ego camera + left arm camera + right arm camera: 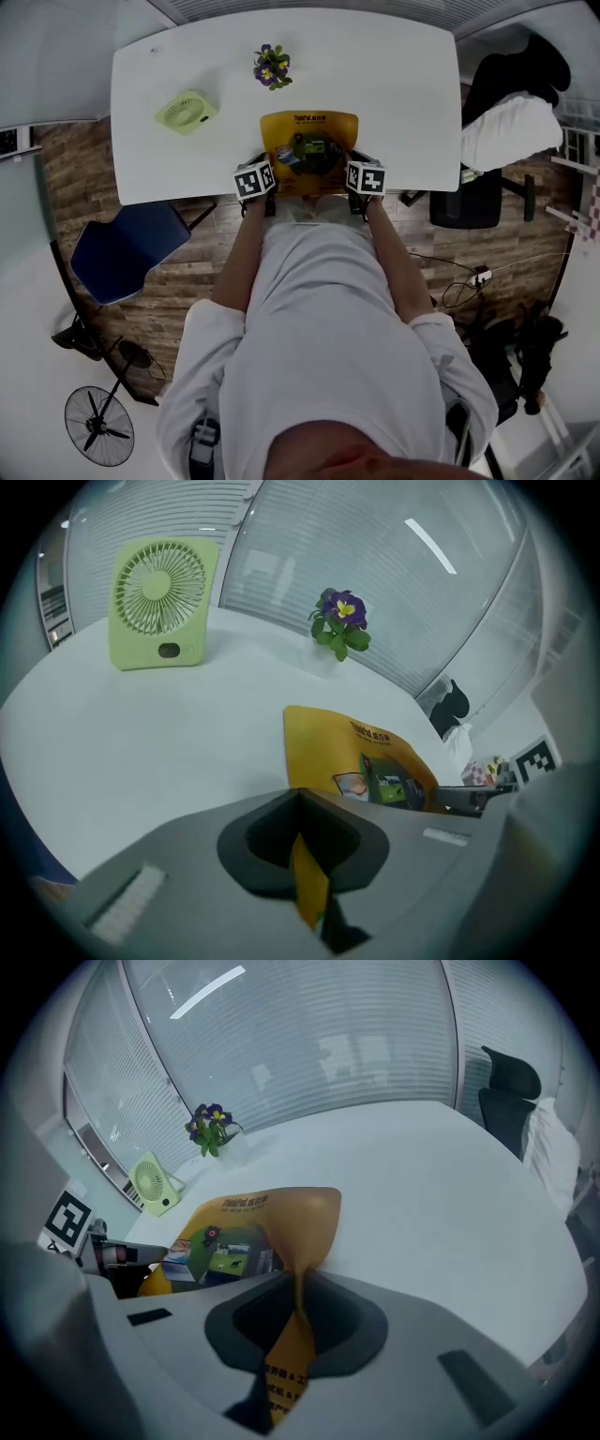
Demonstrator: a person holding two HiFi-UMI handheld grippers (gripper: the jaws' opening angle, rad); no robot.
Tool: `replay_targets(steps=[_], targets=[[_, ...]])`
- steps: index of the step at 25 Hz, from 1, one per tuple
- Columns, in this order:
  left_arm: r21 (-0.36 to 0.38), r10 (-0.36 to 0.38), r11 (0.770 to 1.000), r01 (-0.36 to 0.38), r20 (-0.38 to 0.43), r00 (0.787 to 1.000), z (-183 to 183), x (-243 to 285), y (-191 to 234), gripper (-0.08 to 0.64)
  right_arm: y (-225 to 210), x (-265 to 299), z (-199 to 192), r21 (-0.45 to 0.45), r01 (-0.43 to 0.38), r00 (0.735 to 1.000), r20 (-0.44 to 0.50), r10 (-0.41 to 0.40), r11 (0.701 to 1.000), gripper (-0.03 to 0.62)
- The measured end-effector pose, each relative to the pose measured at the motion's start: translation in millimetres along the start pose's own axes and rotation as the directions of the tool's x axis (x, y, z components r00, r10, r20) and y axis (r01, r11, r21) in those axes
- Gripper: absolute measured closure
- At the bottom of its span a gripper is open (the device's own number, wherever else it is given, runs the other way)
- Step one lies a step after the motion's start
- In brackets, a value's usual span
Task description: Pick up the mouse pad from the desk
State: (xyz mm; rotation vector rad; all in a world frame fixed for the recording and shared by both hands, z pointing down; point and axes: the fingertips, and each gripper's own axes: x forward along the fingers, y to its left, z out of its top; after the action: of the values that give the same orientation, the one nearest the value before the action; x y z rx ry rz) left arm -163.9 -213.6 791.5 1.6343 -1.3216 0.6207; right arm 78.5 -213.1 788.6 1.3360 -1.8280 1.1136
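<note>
**A:** Both claws are on it! The left claw (307, 878) is clenched on the near left corner of the mouse pad (309, 150), and the right claw (289, 1335) is pinching the near right corner.

**B:** The pad itself sits at the near edge of the white table (403, 84), straight in front of the person and spanning the gap between the two claws.

**A:** Look how it bends. In the right gripper view the yellow sheet curls up into a fold right out of the pinch. I'd call it thin, soft, floppy and light.

**B:** Agreed, so a hold on two corners makes sense. Held by one corner it would likely droop and swing. A sheet that thin could also slide out of the pads, so a deep bite on each corner looks wise.

**A:** And the neighbours?

**B:** There's a green fan (187, 111) off to the far left and a small pot of purple flowers (272, 67) near the far edge, both well apart from the pad. Nothing lies on its printed face.

**A:** Off the table there's a blue chair (127, 248) on the left and a black chair (497, 192) with a white cloth (511, 127) on the right, neither in the way.

**B:** The one risk I see is that uneven lifting would twist the sheet.
</note>
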Motion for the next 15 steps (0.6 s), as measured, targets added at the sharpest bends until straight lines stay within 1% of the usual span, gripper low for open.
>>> replay_targets(steps=[4,10,13,15], targets=[[0.034,0.018,0.999,-0.019,0.039,0.999,8.0,-10.9,7.5,0.565,2.3,-7.3,3.6,-0.024,-0.006,0.999,0.035,0.007,1.0,0.551],[0.084,0.001,0.996,-0.006,0.065,0.998,8.8,-18.9,-3.8,0.565,6.9,-18.2,11.8,-0.048,-0.011,0.996,0.088,0.015,0.999,0.551],[0.107,-0.015,0.994,0.004,0.099,0.995,17.0,-28.0,-12.2,0.565,9.0,-28.7,17.3,-0.057,-0.014,0.992,0.122,0.021,0.998,0.551],[0.138,-0.023,0.99,0.005,0.13,0.991,24.4,-35.6,-18.8,0.565,9.5,-38.1,23.1,-0.049,-0.014,0.987,0.159,0.021,0.999,0.551]])
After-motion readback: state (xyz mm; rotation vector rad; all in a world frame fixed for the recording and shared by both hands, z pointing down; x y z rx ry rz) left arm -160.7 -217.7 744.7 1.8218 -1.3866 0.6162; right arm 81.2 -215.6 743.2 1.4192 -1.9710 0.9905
